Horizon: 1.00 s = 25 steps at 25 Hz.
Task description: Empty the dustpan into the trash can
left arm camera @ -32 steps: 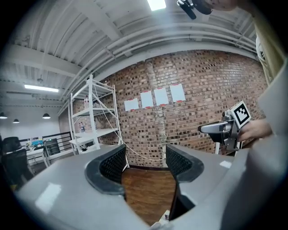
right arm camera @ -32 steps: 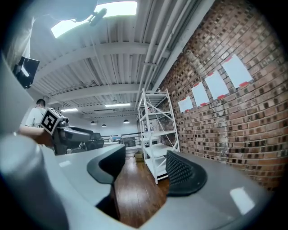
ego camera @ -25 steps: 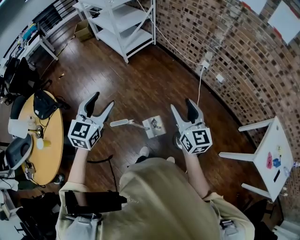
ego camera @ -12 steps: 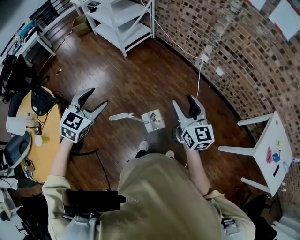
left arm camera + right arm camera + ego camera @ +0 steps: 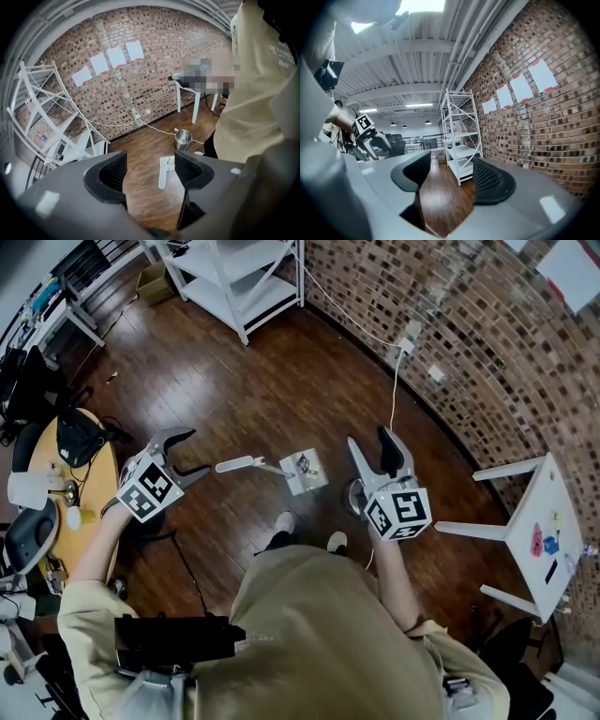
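Observation:
A white dustpan [image 5: 304,472] with scraps in it lies on the dark wood floor, its long handle [image 5: 238,464] pointing left. My left gripper [image 5: 192,454] hangs just left of the handle's end, tilted downward and open. Through its empty jaws the left gripper view shows the dustpan [image 5: 167,163] and, behind it, a small metal trash can [image 5: 183,139]. My right gripper [image 5: 370,442] is held level, right of the dustpan and over the can [image 5: 353,499], which it partly hides. Its jaws stand a little apart with nothing between them.
White shelving [image 5: 246,282] stands at the back by the brick wall. A white cable [image 5: 395,395] runs down the wall to the floor. A small white table [image 5: 539,532] is at the right, a round wooden table [image 5: 94,521] at the left. My shoes [image 5: 283,524] are just below the dustpan.
My left gripper has sunk, swung out to the left and rolled, so that it now points down at the dustpan's handle. The right gripper has stayed where it was.

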{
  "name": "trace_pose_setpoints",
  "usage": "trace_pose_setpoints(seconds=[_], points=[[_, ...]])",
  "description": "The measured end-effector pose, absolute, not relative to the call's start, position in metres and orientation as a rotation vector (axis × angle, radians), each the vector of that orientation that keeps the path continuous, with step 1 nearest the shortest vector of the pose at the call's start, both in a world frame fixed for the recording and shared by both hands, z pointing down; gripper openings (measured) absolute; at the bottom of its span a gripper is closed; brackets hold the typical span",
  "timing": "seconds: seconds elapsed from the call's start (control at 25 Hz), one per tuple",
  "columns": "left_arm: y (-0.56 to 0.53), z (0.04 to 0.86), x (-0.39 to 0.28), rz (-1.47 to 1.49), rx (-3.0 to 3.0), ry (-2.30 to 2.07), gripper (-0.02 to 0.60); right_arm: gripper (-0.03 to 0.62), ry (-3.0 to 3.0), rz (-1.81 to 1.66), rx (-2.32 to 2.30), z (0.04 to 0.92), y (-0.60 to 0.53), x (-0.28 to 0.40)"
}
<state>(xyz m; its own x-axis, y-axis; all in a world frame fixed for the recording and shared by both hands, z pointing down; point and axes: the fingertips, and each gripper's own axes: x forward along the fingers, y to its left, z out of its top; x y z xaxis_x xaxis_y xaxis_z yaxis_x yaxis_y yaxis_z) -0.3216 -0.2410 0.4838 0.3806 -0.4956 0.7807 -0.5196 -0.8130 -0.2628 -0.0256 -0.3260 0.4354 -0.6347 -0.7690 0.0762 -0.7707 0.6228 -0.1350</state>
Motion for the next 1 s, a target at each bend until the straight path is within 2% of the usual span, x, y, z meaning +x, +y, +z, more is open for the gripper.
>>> trace_pose_setpoints(seconds=[0.12,0.32,0.48,1.0], points=[[-0.228,0.510,-0.331,1.634,2.542,-0.802,0.316,0.268,-2.816,0.243,1.343,0.436,-0.324,-0.026],[-0.215,0.544,-0.349,1.807,2.452,-0.629,0.416,0.268,-2.804,0.234,1.354,0.435,-0.319,-0.026],[-0.226,0.550,-0.347,1.774,2.487,-0.673,0.569,0.268,-2.771,0.241,1.400,0.438,-0.320,-0.017],[-0.238,0.608,-0.318,1.739,2.474,-0.537,0.575,0.268,-2.739,0.284,1.486,0.440,-0.322,-0.001]])
